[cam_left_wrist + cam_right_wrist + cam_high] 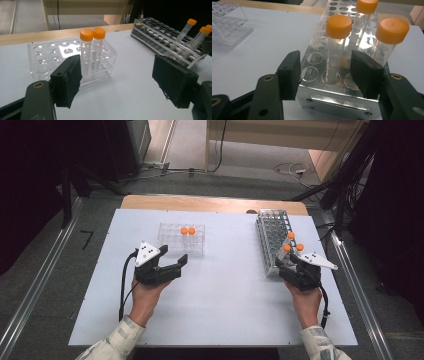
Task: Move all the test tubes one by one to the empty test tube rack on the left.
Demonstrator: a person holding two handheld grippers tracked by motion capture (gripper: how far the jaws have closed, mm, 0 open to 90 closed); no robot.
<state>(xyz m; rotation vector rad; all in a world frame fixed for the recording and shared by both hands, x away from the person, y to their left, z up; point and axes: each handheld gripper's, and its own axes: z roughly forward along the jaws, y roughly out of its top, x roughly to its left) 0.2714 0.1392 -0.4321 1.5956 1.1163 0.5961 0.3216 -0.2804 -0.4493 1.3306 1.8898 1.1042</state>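
Nearest the camera, high view: two forearms in pale sleeves, each hand carrying a two-jaw gripper over the white table [220,315].

Item 1. Right gripper [291,265], at 4 o'clock on the table. Jaws apart, empty; in the right gripper view they stand either side of the nearest tube [336,47] without pressing it.

Item 2. Left gripper [172,262], at 8 o'clock. Jaws spread wide, nothing between them; it faces the clear rack across a short stretch of bare table.

Item 3. Metal rack [272,240], one, at 2 o'clock, lying lengthwise toward the far edge. Holds three orange-capped tubes [293,243], all leaning, clustered at its near end just ahead of the right gripper.

Item 4. Clear plastic rack [181,240], one, at 11 o'clock. Holds two orange-capped tubes [188,232], upright, side by side in neighbouring holes at mid-rack.

Count: five tubes, two racks, two grippers.

Progress, as judged: the work appears to be moving tubes from the metal rack to the clear one. Two of five look transferred; three remain. The right gripper seems poised to take the nearest tube, not yet gripped.
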